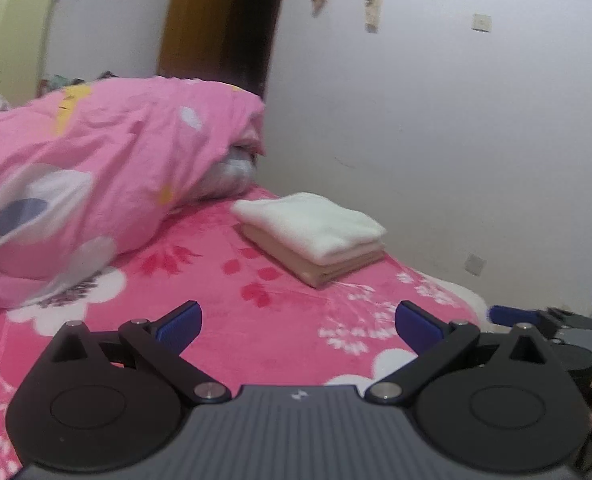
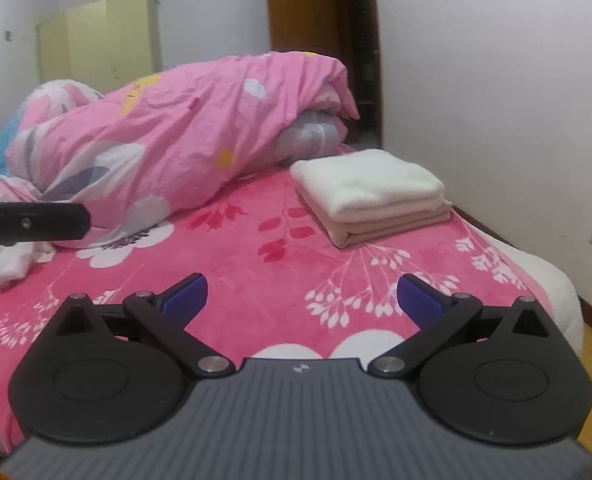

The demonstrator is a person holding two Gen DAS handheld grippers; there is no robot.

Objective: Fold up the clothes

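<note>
Grippers come first in both views: the left gripper [image 1: 298, 322] and the right gripper [image 2: 301, 294] each hover over the near part of the bed with their jaws spread wide and nothing between the blue pads [image 1: 180, 326]. In the left wrist view, the right gripper shows at the far right edge, beside the bed's side. In the right wrist view, a black bar, part of the left gripper, pokes in from the left edge.

Under both lies a pink blanket [image 2: 256, 264] printed with white flowers and red leaves, covering the bed. At its near left edge in the right wrist view sits a bit of crumpled white cloth [image 2: 0, 264].

Farther on, toward the right side of the bed and near the wall, rests a stack of folded clothes [image 2: 375, 196]: a white piece on top of beige ones, edges squared, well apart from both grippers.

Left of the stack and beyond it, a pink quilt [image 2: 184, 128] is bundled in a big heap.

Past the bed stand a brown door [image 2: 319, 8] and, to the far left, a pale yellow wardrobe [image 2: 108, 40].
</note>
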